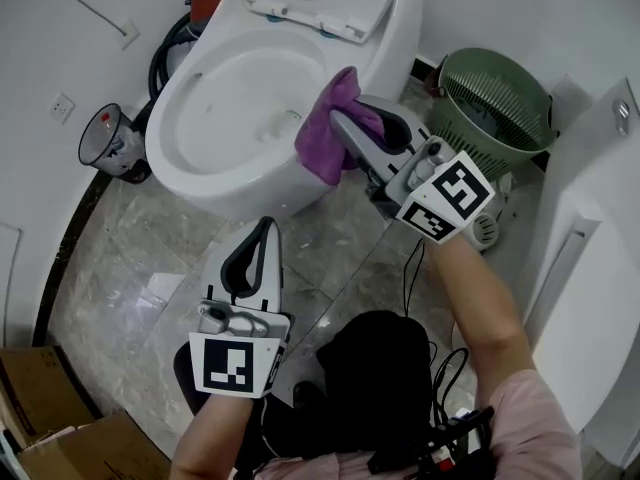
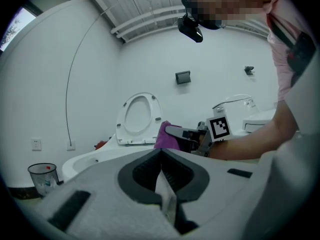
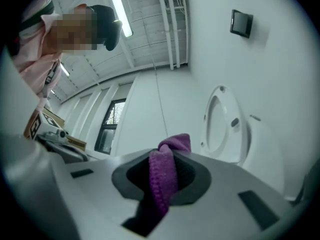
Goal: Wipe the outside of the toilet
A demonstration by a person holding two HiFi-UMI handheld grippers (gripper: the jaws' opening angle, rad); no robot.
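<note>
1. The white toilet point(image 1: 215, 183) is standing in front of you, seat up.
2. The green basket point(image 1: 497, 108) is sitting on the floor near it.
3. Your right gripper point(image 1: 350, 113) is squeezing its fingers on the purple cloth point(image 1: 325, 143), which is touching the bowl's right rim.
4. Your left gripper point(image 1: 262, 230) is hanging near the bowl, fingers pressed together, holding nothing.

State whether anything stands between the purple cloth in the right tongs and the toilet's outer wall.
Nothing visible. The purple cloth, pinched in the right tongs, hangs at the rim of the toilet, bare porcelain below.
</note>
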